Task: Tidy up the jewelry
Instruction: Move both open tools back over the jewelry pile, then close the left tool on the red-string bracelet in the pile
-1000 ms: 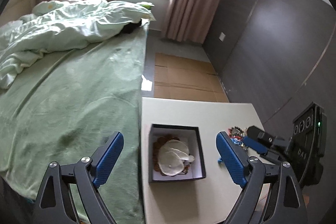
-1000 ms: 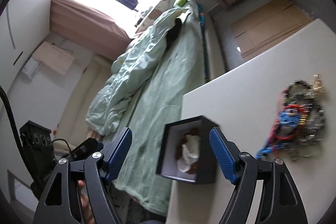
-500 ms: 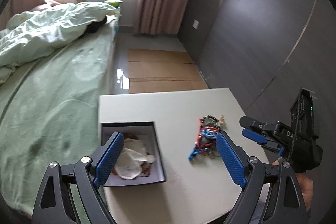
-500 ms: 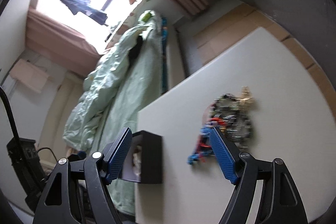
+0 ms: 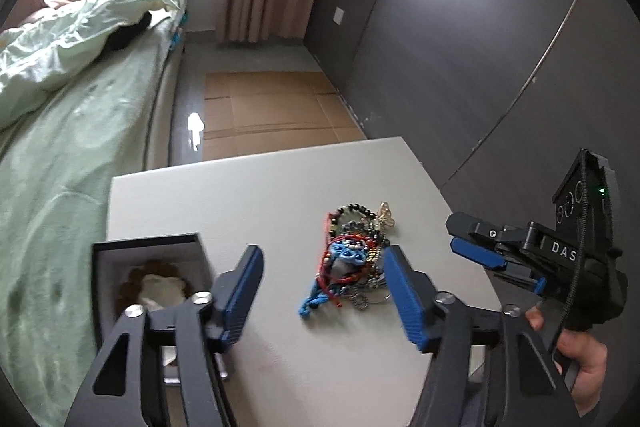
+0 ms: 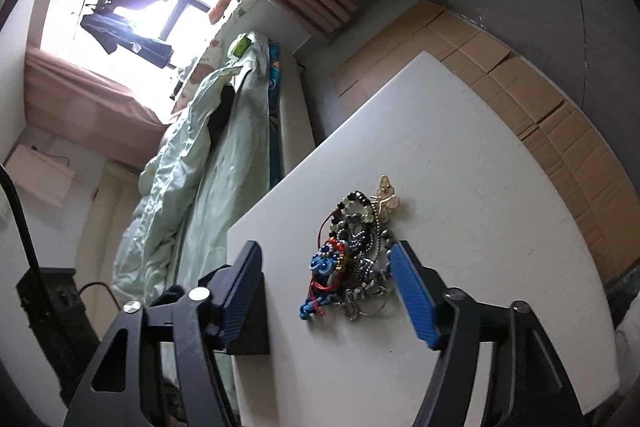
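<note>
Jewelry (image 5: pixel 352 259) heaped mid-counter (image 5: pixel 280 195), long axis near-to-far, box (image 5: pixel 148 259) left. I hold both tools open, empty, jaws just narrowing: left tool (image 5: pixel 322 291), right tool (image 6: pixel 326 287) about equally near.

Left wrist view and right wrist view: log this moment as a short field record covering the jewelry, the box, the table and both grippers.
jewelry: tangled pile of bead bracelets, chains and red and blue cords, lying on the table
box: black box, open, by the table's bed-side edge, something pale inside
table: white table, beside a bed
left gripper: open, jaws have just been closing, nothing held, pile ahead between its fingers
right gripper: open, jaws have just been closing, nothing held, aimed at the pile
</note>
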Available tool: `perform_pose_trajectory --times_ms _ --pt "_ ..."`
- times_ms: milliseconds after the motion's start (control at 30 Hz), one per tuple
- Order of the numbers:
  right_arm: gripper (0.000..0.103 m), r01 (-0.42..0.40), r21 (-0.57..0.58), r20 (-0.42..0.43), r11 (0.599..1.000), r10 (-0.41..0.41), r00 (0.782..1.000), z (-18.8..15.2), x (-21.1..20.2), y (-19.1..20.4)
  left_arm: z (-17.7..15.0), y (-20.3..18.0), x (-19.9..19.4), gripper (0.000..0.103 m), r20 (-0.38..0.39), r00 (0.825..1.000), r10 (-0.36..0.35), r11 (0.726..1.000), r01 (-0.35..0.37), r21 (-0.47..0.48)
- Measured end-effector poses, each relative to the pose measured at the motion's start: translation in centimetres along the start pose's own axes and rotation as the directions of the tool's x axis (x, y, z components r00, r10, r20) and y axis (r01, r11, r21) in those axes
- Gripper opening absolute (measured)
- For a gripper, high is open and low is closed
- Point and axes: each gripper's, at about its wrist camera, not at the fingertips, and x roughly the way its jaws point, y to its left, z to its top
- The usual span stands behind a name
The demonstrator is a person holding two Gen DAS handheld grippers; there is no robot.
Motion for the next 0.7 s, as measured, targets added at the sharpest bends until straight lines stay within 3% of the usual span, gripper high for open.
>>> perform_pose_trajectory --times_ms 67,167,300,700 --pt "0.056 -0.007 0.008 -0.007 1.000 0.007 1.000 0.0 0.1 -0.3 0.0 -0.3 1.1 0.051 -0.020 1.000 -0.010 1.000 0.010 -0.004" --pt "0.048 -0.015 0.028 -0.008 0.999 0.015 1.000 0.2 0.1 -0.7 0.1 -1.1 2.6 0.049 -0.043 0.999 -0.026 1.000 0.026 -0.003" --pt "0.046 -0.012 0.060 0.019 0.998 0.011 1.000 0.7 -0.6 -1.6 0.3 -2.4 4.3 0.040 -0.072 0.997 -0.038 0.999 0.040 0.015" --pt "0.045 -0.032 0.141 0.069 0.990 0.023 0.997 1.6 -2.3 -3.7 -0.3 -6.8 9.3 0.039 -0.095 0.985 0.146 0.974 -0.126 0.188"
